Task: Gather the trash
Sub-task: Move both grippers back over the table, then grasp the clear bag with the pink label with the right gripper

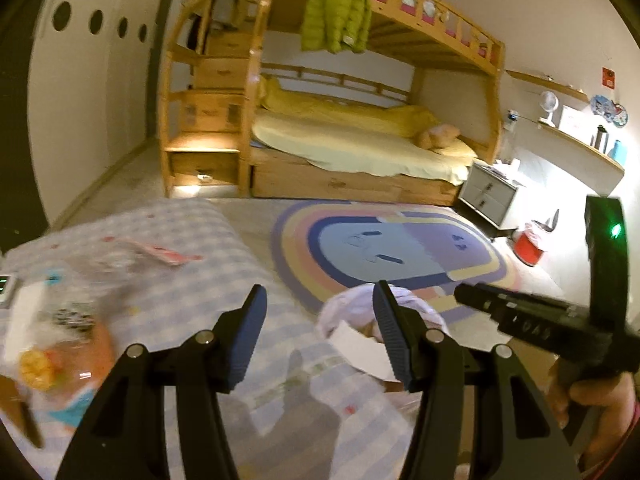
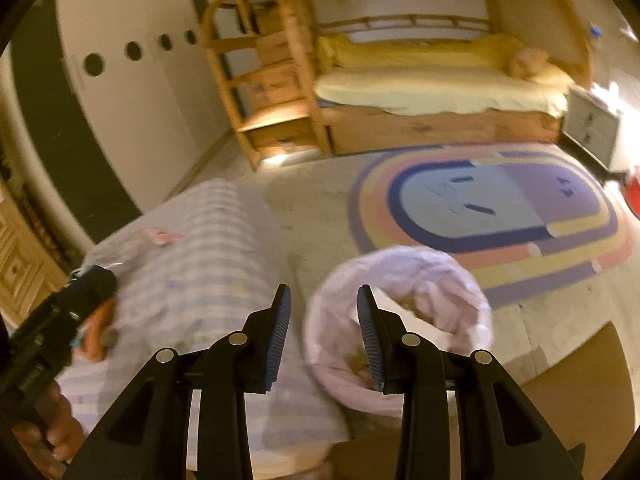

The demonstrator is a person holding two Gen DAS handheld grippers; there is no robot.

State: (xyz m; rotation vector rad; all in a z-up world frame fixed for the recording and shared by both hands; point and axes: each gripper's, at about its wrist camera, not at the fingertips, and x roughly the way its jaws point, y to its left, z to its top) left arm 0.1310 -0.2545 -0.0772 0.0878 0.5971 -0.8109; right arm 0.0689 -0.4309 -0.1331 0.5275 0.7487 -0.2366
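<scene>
Surface: a table draped in a pale blue-and-white checked cloth (image 1: 192,264), blurred in both views. Floor past its far edge carries an oval rug (image 1: 396,248) with ringed colour bands. Against the far wall, a wooden bunk bed (image 1: 360,128), yellow bedding below, green jacket (image 1: 336,8) hung from the top rail. Grey 2-drawer nightstand (image 1: 488,190) at the bed's right end.

Trash bin with pale pink liner (image 2: 400,312) stands on the floor just beside the table's right edge; white paper and brownish scraps lie inside.

Clear wrapper with red print (image 1: 164,254) lies near the cloth's far edge. Packaged snacks (image 1: 52,356) sit at the left edge, too blurred to identify.

Left gripper (image 1: 320,336): jaws apart, nothing between. Right gripper (image 2: 324,332): jaws apart, empty, over the gap between table and bin.
</scene>
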